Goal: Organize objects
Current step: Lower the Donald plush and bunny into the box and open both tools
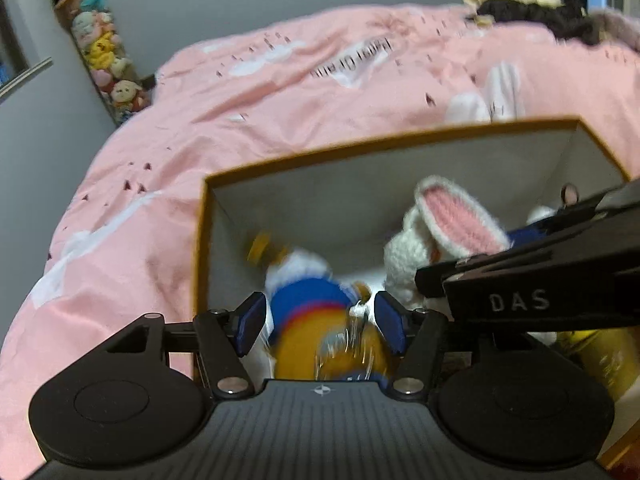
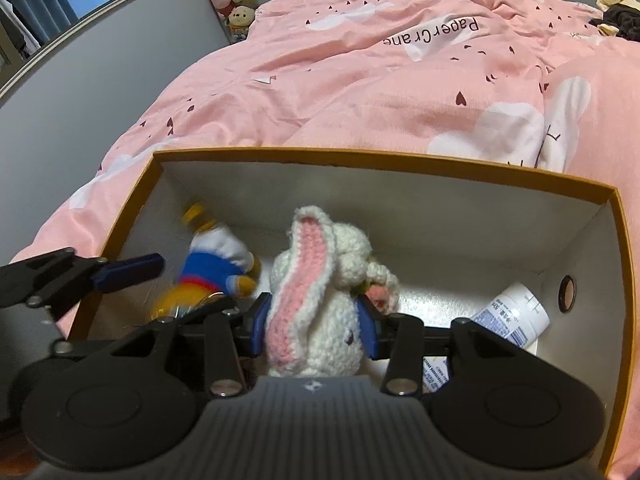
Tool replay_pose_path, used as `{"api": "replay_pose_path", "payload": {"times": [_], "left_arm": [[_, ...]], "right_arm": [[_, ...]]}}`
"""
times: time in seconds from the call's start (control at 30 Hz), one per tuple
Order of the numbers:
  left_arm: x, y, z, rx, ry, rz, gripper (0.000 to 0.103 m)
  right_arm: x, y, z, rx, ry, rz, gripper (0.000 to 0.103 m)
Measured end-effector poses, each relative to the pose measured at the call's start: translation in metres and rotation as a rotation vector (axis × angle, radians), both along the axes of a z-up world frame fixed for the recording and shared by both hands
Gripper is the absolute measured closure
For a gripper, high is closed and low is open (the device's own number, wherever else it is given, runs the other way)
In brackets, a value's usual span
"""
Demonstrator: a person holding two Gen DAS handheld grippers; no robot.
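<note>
We see an open cardboard box on the bed, holding a duck toy, a crocheted rabbit and a white bottle. Our right tongs pinch the rabbit over the middle of the box. Our left tongs stand spread, the blurred duck between the pads but not squeezed. Only the right view shows the bottle in the box's right corner; only the left view shows a yellow container at the near right. The box's far half is bare floor.
</note>
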State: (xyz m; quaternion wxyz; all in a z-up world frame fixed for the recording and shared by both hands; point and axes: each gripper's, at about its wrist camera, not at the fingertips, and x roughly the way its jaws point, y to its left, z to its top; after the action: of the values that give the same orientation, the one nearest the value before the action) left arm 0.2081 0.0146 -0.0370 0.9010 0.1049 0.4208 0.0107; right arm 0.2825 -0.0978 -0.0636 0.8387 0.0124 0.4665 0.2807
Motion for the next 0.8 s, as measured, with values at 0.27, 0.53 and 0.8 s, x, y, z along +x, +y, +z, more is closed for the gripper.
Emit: {"api": "replay_pose_path", "payload": {"times": [0.27,0.53,0.8], "left_arm": [[-0.041,-0.007,0.020,0.064,-0.132,0.086,0.032],[-0.051,-0.002,0.023,-0.049,-0.069,0.082,0.034],[-0.037,0.009,0.008,-0.076,0.020,0.113,0.046]], "right_arm": [[-0.003,0.005,0.001,-0.029,-0.017,0.013,0.056],[-0.010,0.010,-0.004,-0.099,-0.014,0.053,0.054],[-0.018,0.011,-0.003,-0.181,-0.002,0.095,0.052]]}}
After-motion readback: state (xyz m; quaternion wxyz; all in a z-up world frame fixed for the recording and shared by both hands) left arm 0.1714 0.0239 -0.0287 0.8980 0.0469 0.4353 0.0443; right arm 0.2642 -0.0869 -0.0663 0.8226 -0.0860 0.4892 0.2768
